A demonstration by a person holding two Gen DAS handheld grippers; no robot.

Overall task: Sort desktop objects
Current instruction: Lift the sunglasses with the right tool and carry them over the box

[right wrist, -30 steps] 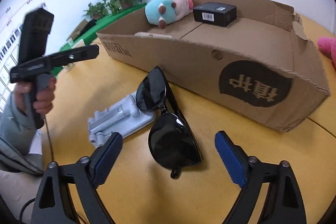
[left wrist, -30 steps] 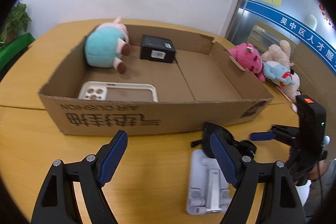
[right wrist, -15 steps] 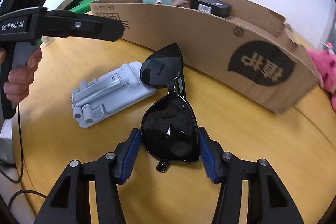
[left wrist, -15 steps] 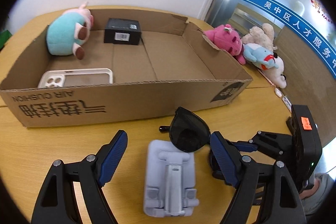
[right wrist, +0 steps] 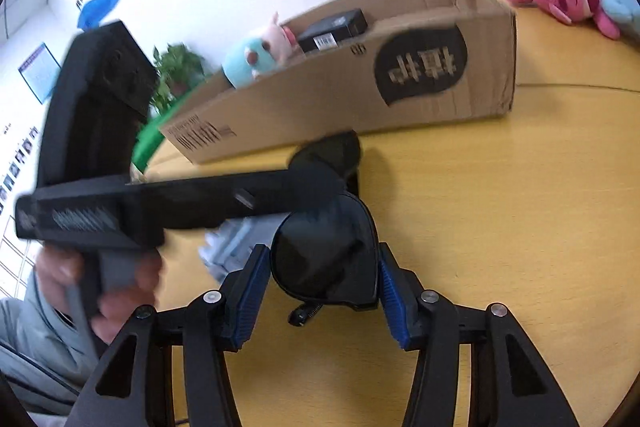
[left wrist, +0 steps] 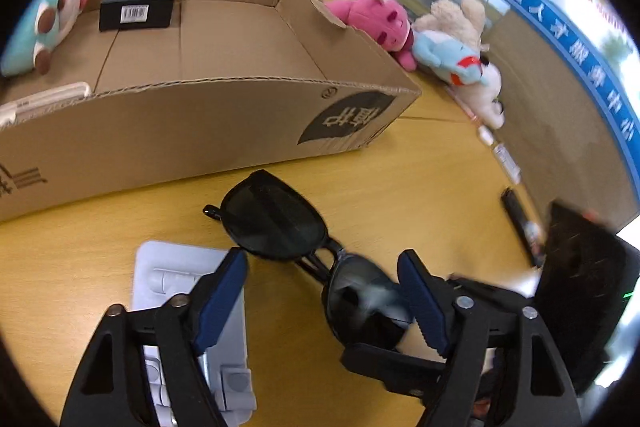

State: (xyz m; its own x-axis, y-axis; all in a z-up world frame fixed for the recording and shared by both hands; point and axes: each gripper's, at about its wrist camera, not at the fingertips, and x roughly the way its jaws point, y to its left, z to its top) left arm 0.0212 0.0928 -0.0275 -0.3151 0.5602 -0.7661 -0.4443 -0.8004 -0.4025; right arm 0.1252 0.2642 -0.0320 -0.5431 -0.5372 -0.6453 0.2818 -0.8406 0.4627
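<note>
Black sunglasses point(right wrist: 328, 259) are clamped by one lens between the blue pads of my right gripper point(right wrist: 320, 291), above the wooden table; they also show in the left wrist view point(left wrist: 276, 227). My left gripper point(left wrist: 324, 299) is open, its fingers either side of the sunglasses and over a grey phone stand point(left wrist: 180, 279). The left gripper's body point(right wrist: 160, 195) crosses the right wrist view and hides part of the glasses. The cardboard box point(left wrist: 200, 115) stands behind, holding a black box point(left wrist: 138, 5), a teal plush pig point(left wrist: 44, 27) and a white phone case point(left wrist: 44, 99).
A pink plush point(left wrist: 380, 23), a beige plush point(left wrist: 456, 15) and a blue plush point(left wrist: 452, 59) lie right of the box. A black remote point(left wrist: 520, 227) lies near the table's right edge. A potted plant point(right wrist: 176, 71) stands beyond the box.
My right gripper stays shut on the sunglasses and has tilted. My left gripper has swung right, over the sunglasses and beside the right gripper.
</note>
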